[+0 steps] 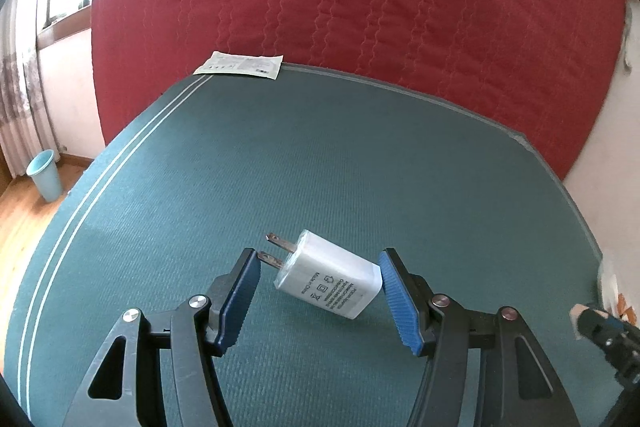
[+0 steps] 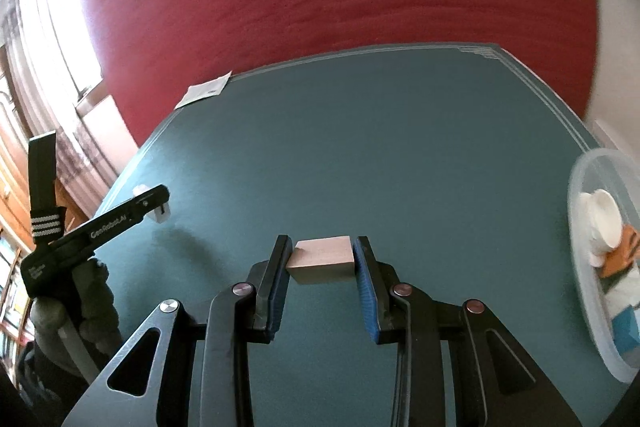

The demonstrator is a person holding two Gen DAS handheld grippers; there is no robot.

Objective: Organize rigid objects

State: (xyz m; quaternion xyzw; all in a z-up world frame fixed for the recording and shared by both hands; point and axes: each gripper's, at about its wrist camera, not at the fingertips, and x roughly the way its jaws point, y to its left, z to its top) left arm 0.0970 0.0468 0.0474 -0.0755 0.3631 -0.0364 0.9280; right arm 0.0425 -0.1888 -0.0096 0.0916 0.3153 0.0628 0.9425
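Bin (image 2: 576, 187) contents blur at the frame edge; left jaws clamp the charger (image 1: 332, 273), right jaws the wooden block (image 2: 322, 259).

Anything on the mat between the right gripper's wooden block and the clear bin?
Nothing: in the right wrist view, only bare green mat lies between the wooden block and the clear bin.

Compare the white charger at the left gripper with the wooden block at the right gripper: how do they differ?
The charger is glossy white with printed text and two metal prongs; the block is plain tan wood. The charger sits askew, prongs toward one finger of the left gripper; the block sits square in the right gripper, clamped shut on it. Both are small, rigid and boxy, above the green mat.
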